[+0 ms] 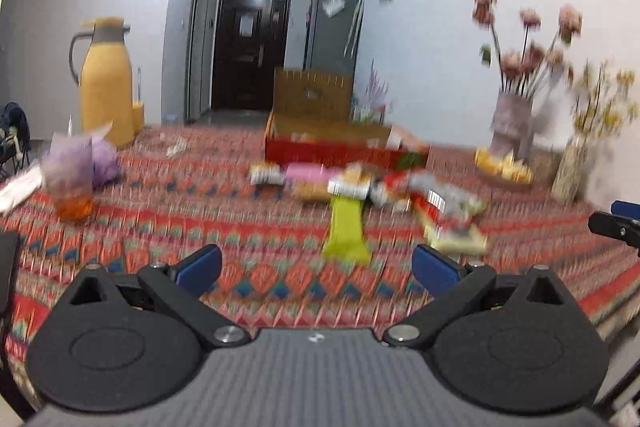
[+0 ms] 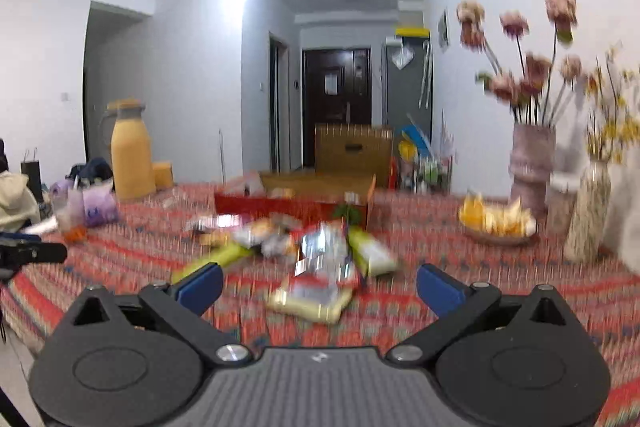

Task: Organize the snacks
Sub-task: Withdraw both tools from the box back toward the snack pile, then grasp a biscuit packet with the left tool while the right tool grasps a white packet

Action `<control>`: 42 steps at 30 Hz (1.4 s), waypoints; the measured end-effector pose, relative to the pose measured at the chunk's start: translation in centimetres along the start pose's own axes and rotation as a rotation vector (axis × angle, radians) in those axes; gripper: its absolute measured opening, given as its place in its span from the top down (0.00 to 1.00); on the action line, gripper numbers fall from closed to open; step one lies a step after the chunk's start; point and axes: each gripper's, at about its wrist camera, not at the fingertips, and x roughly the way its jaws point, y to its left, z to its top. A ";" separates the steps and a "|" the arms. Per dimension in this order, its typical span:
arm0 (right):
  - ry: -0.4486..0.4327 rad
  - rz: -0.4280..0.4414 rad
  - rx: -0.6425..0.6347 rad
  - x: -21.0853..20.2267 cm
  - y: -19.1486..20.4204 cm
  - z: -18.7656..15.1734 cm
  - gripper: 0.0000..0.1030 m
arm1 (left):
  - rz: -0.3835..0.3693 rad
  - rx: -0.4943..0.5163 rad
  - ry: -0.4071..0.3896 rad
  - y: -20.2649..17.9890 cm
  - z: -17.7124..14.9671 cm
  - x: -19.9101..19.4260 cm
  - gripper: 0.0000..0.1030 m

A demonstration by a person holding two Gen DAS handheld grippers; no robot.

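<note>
A table covered with a red patterned cloth [image 1: 160,227] is seen from both wrist cameras, and both pictures are blurred. The left gripper [image 1: 316,265] is held above the near part of the cloth with its blue pads spread wide apart, and nothing is held between them. The right gripper [image 2: 320,287] is also spread to its full width – only a flat cream and silver packet [image 2: 310,297] is seen on the cloth in the gap between its fingers, and it is not touched by the pads.

The snacks [image 1: 360,191] are scattered in a loose heap in the middle of the table, in front of the grippers. A lime-green packet [image 1: 346,231] is placed nearest to the left gripper, and silver, pink and orange wrappers are piled behind it; the single items cannot be told apart because of the blur. Just behind the heap a red box [image 1: 336,147] with an open top is standing, and some things are seen inside it.

At the far left of the table a yellow jug [image 1: 106,83] is set – a purple bag [image 1: 80,159] is lying near it. At the right a plate of yellow pieces [image 2: 496,223] is placed beside a vase with pink flowers [image 2: 532,163]
</note>
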 end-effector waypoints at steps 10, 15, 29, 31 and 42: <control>0.149 -0.053 0.106 2.3 -1.1 -5.9 0.00 | -0.004 -0.037 0.107 0.8 -2.5 2.8 0.00; 0.134 -0.077 0.172 3.6 -2.6 -5.4 0.00 | 0.010 -0.038 0.155 0.8 -1.8 5.5 0.00; 0.156 -0.101 0.227 11.3 -4.8 -2.9 0.00 | 0.005 -0.034 0.185 2.3 1.9 12.9 0.00; 0.167 -0.098 0.236 12.6 -5.0 -2.4 0.00 | 0.002 -0.020 0.184 2.3 2.7 14.2 0.00; 0.125 0.028 0.169 18.8 -3.5 3.9 0.00 | -0.002 0.062 0.165 1.4 8.9 21.2 0.00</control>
